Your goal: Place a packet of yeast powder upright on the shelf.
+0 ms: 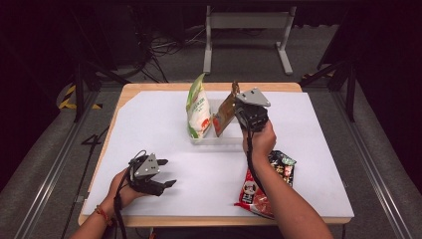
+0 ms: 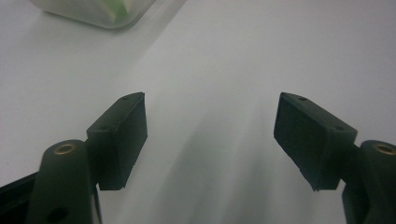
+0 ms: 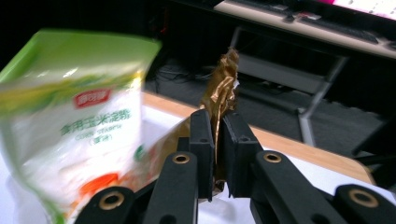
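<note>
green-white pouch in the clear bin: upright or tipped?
Upright. The green-white pouch stands on end in the clear bin, leaning slightly, its top well above the rim, beside the brown packet.

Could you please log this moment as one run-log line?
right gripper: shut on brown packet, over clear bin | left gripper: open, empty | green-white bag: upright in bin | red packet: on table

White-covered table (image 1: 149,119), clear tub (image 1: 219,139) (red packet (image 1: 259,191))
</note>
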`<state>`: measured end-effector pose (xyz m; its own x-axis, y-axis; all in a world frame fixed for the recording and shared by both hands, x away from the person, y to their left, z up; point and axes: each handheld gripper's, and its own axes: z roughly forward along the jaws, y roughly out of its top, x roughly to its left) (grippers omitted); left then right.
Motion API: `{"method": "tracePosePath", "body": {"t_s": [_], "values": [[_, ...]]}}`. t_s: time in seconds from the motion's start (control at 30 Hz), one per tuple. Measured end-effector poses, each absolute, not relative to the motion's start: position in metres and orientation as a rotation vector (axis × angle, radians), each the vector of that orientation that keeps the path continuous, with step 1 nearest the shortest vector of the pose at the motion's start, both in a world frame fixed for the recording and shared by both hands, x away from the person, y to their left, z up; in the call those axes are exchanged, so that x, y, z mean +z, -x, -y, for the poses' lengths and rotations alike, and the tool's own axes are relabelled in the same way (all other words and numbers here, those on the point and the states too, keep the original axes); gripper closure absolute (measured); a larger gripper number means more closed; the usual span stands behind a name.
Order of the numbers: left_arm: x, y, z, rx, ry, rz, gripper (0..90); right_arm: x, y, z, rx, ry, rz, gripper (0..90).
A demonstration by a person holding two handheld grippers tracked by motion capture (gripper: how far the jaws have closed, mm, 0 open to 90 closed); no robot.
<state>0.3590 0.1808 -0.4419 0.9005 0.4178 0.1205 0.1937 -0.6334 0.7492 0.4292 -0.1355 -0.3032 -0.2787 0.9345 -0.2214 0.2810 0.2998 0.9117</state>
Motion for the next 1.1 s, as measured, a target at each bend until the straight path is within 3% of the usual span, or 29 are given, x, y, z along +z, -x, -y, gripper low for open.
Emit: {"method": "tracePosePath", "body": {"t_s": [0.53,0.97,1.1], "values": [[-0.441,-0.359,-0.183,0.36,-2.258,-0.437,26.7,-0.324,-0.444,0.123,1.019,-1.093,-1.898,79.6],[-0.442,-0.362,-0.187,0.347,-2.238,-0.462,26.6,-0.321,-0.441,0.151,1.209,-1.056,-2.051,55.3],[-0.442,-0.365,-0.188,0.334,-2.233,-0.466,26.7,-0.318,-0.432,0.164,1.233,-0.984,-2.075,51.7]]}}
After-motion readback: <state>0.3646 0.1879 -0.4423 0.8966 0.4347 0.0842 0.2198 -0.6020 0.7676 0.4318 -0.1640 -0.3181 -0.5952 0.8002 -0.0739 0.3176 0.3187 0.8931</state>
